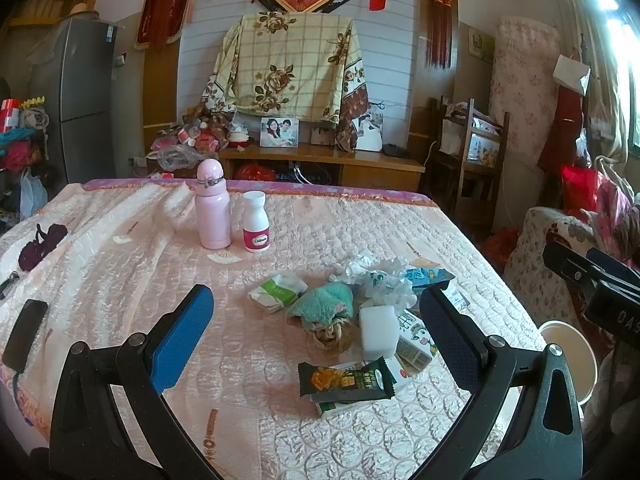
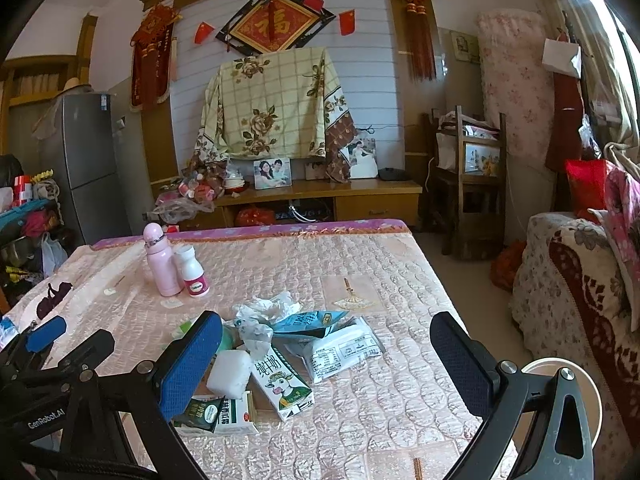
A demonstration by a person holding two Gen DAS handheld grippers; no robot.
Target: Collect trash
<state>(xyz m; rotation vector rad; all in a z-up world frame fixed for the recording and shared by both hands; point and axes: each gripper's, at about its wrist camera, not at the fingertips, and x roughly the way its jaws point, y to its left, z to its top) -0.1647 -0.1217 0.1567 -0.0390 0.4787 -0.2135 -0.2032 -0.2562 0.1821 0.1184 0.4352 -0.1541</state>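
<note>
While both grippers hover above it with nothing between their fingers, the bed (image 1: 120, 264) fills most of each view, covered in a pale pink quilted spread. Beyond its far edge a low wooden cabinet (image 2: 360, 196) stands against the wall, and a grey fridge (image 1: 80, 92) stands off to the left.

Just past the bed's right edge sits a round white bin (image 2: 592, 396), its rim partly hidden behind the right gripper's arm.

Toward the middle of the bed lies the trash pile (image 1: 352, 320), a loose cluster of items touching or overlapping one another. Within it: a milk carton (image 2: 284, 384) lying on its side, a white printed pouch (image 2: 344, 352) beside it, a white foam block (image 1: 378, 330), a teal cloth (image 1: 324, 300), crumpled white paper (image 1: 380, 276) and a dark snack wrapper (image 1: 344, 380) at the near edge.

Well apart from the pile, toward the far left, a pink flask (image 1: 212, 204) stands upright with a white pill bottle (image 1: 255, 222) just beside it. A black phone (image 1: 26, 332) lies near the left edge.

The left gripper (image 1: 316, 332) is spread wide, its blue pads flanking the pile. The right gripper (image 2: 326, 360) is likewise spread wide over the pile's right side, gripping nothing.
</note>
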